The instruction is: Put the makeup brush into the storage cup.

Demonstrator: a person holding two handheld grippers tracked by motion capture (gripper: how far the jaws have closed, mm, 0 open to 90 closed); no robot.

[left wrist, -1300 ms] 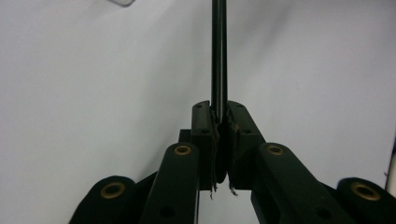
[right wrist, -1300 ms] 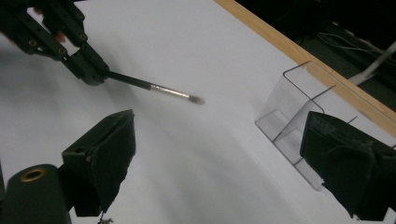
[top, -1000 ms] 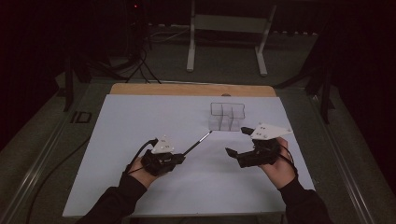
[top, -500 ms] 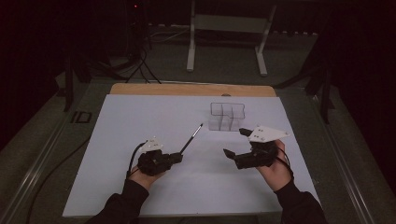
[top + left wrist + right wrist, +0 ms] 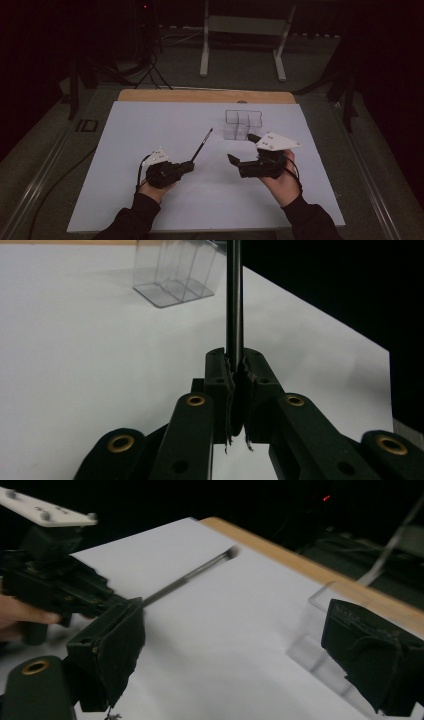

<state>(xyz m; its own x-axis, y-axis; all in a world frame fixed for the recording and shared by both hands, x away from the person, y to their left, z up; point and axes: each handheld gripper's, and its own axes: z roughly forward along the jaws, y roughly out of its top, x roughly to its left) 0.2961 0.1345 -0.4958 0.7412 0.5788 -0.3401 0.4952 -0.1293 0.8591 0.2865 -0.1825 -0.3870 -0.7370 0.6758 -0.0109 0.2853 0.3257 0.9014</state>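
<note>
A thin black brush [image 5: 202,142] slants up and away from my left gripper [image 5: 189,166], which is shut on its lower end. In the left gripper view the handle [image 5: 234,300] rises straight out from between the closed pads of that gripper [image 5: 235,365]. A clear plastic organizer [image 5: 243,122] with several compartments stands on the white sheet behind the brush tip. My right gripper [image 5: 241,148] hovers just in front of the organizer, jaws wide apart and nothing between them. In the right gripper view its own gripper [image 5: 240,655] faces the brush [image 5: 190,577] and the left gripper [image 5: 55,590].
The white sheet [image 5: 150,125] covers the table, with a wooden edge [image 5: 200,96] at the far side. A metal stand [image 5: 245,30] and cables [image 5: 150,70] lie on the dark floor beyond. The organizer [image 5: 320,645] sits close by the right jaw.
My left gripper has sunk a little and shifted left with the brush still in it. The right gripper has moved left, closer to the brush.
</note>
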